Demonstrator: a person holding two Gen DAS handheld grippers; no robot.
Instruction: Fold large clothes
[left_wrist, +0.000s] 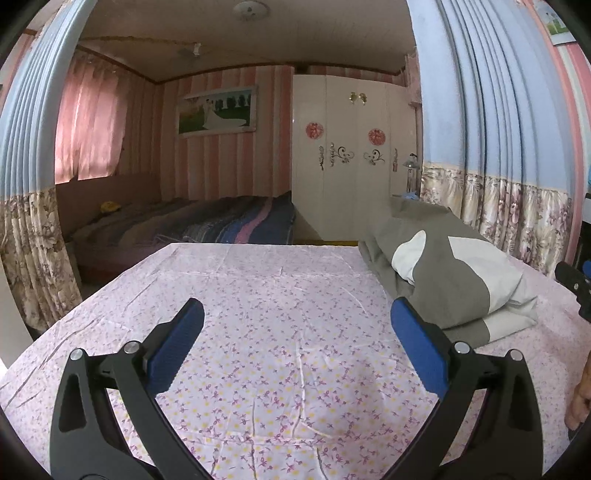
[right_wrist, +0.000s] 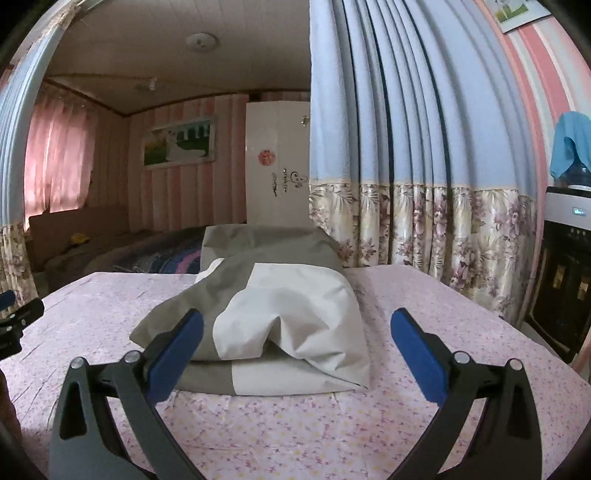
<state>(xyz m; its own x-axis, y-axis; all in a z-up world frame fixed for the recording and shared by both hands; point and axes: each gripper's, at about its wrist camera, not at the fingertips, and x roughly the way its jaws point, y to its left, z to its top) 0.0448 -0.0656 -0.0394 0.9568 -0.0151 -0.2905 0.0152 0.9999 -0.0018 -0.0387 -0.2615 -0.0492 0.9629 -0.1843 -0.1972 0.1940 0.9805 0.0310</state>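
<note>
In the left wrist view, your left tool (left_wrist: 297, 317) hangs over the pink floral-print cloth covering the worktop (left_wrist: 280, 332), its blue-padded fingers (left_wrist: 177, 347) spread wide and holding nothing. The folded grey and white garment (left_wrist: 450, 273) lies at the right of the frame, beside the right-hand finger. In the right wrist view, your right tool (right_wrist: 297, 325) is likewise wide open and empty, with the garment (right_wrist: 273, 306) at centre frame, resting on the cloth (right_wrist: 295, 435) just beyond the fingertips
</note>
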